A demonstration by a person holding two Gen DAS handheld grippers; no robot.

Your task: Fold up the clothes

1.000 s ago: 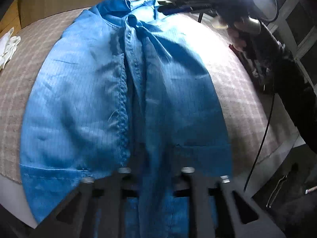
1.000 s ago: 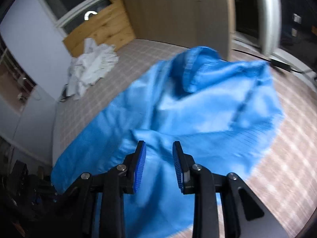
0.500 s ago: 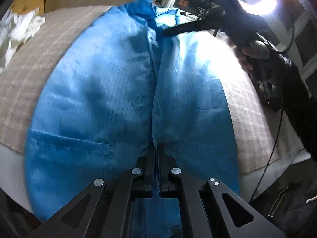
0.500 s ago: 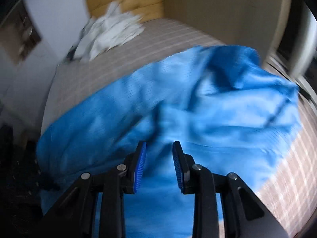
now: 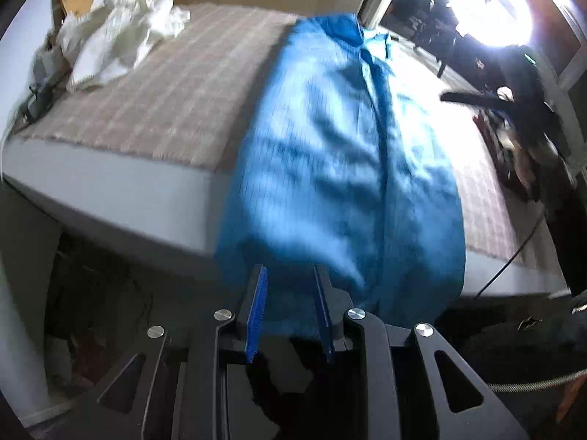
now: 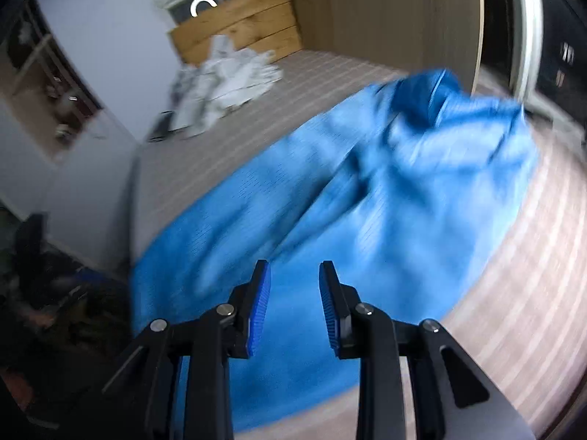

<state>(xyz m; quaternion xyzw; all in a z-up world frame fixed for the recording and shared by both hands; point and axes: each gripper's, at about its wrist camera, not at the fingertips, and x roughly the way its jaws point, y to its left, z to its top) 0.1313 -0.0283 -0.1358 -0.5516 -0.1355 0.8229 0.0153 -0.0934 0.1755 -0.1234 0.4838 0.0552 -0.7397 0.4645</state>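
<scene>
With the blue garment (image 5: pixel 341 168) spread along the bed (image 5: pixel 176 95), hem hanging over its edge, both grippers—left gripper (image 5: pixel 290 308) just parting, right gripper (image 6: pixel 293 300)—stand released, empty, and should next pinch matching hem corners evenly.

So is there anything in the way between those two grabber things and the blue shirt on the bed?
Nothing visible. The blue shirt lies right ahead of the left gripper and the right gripper, both with fingers apart and empty. The white clothes sit off at the bed's far corner.
</scene>
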